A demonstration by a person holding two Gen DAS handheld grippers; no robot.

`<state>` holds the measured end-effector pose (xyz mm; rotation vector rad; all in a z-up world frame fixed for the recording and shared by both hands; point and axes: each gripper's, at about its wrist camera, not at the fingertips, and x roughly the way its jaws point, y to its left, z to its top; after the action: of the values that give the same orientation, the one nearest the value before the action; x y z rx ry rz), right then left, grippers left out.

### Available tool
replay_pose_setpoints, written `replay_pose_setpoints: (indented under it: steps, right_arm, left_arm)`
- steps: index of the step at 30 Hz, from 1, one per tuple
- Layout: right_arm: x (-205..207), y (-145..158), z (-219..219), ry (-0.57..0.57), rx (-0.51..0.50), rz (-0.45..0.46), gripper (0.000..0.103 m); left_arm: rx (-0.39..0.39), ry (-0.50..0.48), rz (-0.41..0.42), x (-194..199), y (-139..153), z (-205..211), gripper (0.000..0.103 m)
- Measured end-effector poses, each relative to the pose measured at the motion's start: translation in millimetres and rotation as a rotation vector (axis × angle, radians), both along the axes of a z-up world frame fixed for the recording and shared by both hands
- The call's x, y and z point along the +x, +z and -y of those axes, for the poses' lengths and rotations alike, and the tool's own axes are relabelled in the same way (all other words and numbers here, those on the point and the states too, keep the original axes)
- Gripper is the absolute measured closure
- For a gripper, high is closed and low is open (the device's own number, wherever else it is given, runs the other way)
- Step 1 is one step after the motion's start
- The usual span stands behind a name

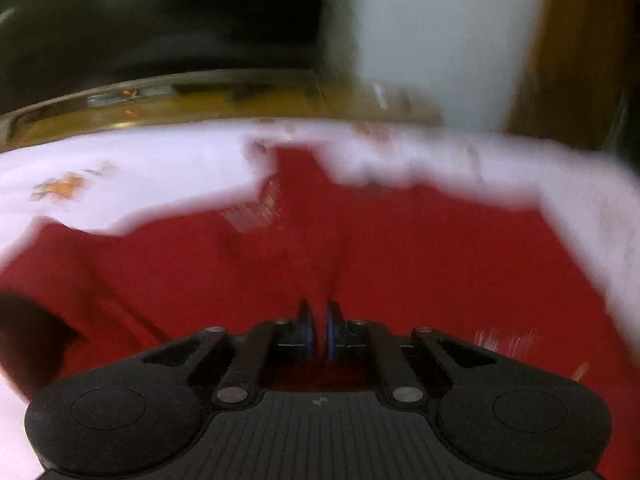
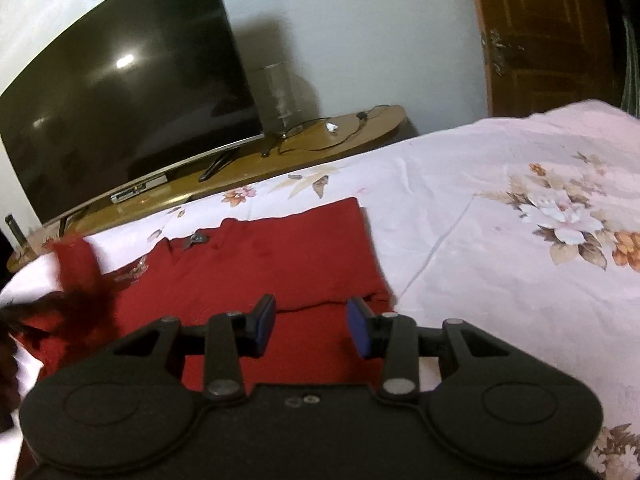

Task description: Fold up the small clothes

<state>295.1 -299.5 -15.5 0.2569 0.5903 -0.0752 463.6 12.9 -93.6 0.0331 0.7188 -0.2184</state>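
Red knit garment [image 2: 280,256] spread flat on the flowered bedsheet [image 2: 500,200], one corner lifted at the left.

I see my left gripper [image 1: 319,326] with its blue pads drawn together, a thin ridge of the red cloth running up from between them; that view is blurred, so I cannot tell whether cloth is pinched. My right gripper [image 2: 312,326] hovers over the near hem, fingers apart, nothing between them. The soft, matte garment's long axis runs from near left toward the far edge of the bed, toward the dark glossy television [image 2: 120,100] on its wooden stand [image 2: 340,140].
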Motion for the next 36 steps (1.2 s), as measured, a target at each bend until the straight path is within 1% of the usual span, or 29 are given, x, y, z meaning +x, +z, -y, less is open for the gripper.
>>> replay_pose_setpoints:
  steps: [1, 2, 3, 4, 5, 6, 8, 10, 12, 14, 16, 17, 18, 20, 21, 23, 24, 25, 26, 28, 31, 32, 34, 35, 36]
  right_arm:
    - [1, 0, 3, -0.003, 0.017, -0.008, 0.061]
    - [2, -1, 5, -0.005, 0.034, -0.017, 0.06]
    - [3, -1, 7, -0.005, 0.054, -0.021, 0.057]
    - [5, -1, 9, 0.0, 0.079, -0.02, 0.055]
    - [7, -2, 8, 0.007, 0.107, -0.015, 0.055]
    - [11, -4, 7, 0.017, 0.141, -0.014, 0.053]
    - [23, -8, -1, 0.054, 0.239, -0.014, 0.054]
    - [40, -15, -14, 0.096, 0.334, -0.014, 0.055]
    - [60, -24, -30, 0.135, 0.41, -0.039, 0.056]
    - [82, -36, -47, 0.16, 0.475, -0.076, 0.056]
    - [101, -49, -60, 0.176, 0.556, -0.111, 0.056]
    - [110, -56, -66, 0.183, 0.601, -0.139, 0.056]
    - [121, -65, -73, 0.184, 0.65, -0.186, 0.056]
    - [131, -78, -83, 0.174, 0.699, -0.229, 0.056]
    - [136, -82, -87, 0.169, 0.7, -0.237, 0.056]
    - [141, -85, -94, 0.15, 0.688, -0.232, 0.062]
    - [143, -83, -96, 0.14, 0.679, -0.223, 0.073]
    - [144, -83, -98, 0.135, 0.656, -0.22, 0.093]
    - [146, -79, -100, 0.132, 0.611, -0.218, 0.097]
    - [145, -62, -101, 0.15, 0.526, -0.165, 0.097]
    - [134, -26, -92, 0.166, 0.392, -0.029, 0.097]
    - [129, -12, -85, 0.163, 0.352, 0.019, 0.097]
    - [117, 8, -64, 0.144, 0.282, 0.089, 0.097]
    - [114, 14, -52, 0.127, 0.258, 0.101, 0.097]
    - [113, 15, -41, 0.108, 0.24, 0.102, 0.097]
  left_arm:
    - [0.083, -0.004, 0.066, -7, -2, 14, 0.097]
    - [0.122, -0.007, 0.077, -12, -1, 21, 0.095]
    - [0.12, -0.006, 0.08, -13, 4, 20, 0.081]
    - [0.073, -0.009, 0.079, -16, 10, 11, 0.056]
    - [0.029, 0.004, 0.092, -16, 15, -2, 0.046]
    - [0.01, 0.031, 0.111, -23, 18, -7, 0.039]
    - [-0.026, 0.105, 0.144, -40, 27, -38, 0.039]
    - [-0.059, 0.177, 0.169, -50, 25, -64, 0.039]
    - [-0.062, 0.268, 0.154, -61, 18, -96, 0.039]
    - [-0.084, 0.323, 0.112, -70, 7, -123, 0.04]
    - [-0.092, 0.345, 0.083, -73, -1, -137, 0.04]
    - [-0.097, 0.347, 0.075, -77, -7, -139, 0.04]
    - [-0.105, 0.348, 0.063, -77, -11, -139, 0.04]
    - [-0.137, 0.34, 0.037, -68, -19, -140, 0.04]
    - [-0.153, 0.337, 0.031, -66, -22, -141, 0.04]
    - [-0.178, 0.331, 0.023, -64, -27, -140, 0.04]
    - [-0.176, 0.329, 0.019, -68, -28, -138, 0.04]
    - [-0.161, 0.323, 0.017, -69, -29, -135, 0.04]
    - [-0.139, 0.314, 0.02, -69, -30, -132, 0.04]
    - [-0.117, 0.29, 0.02, -75, -25, -129, 0.04]
    - [-0.051, 0.262, 0.021, -71, -25, -119, 0.04]
    - [-0.037, 0.256, 0.023, -73, -24, -118, 0.042]
    - [-0.014, 0.248, 0.028, -73, -22, -116, 0.051]
    - [-0.011, 0.239, 0.029, -72, -20, -114, 0.057]
    - [-0.019, 0.225, 0.027, -71, -19, -114, 0.074]
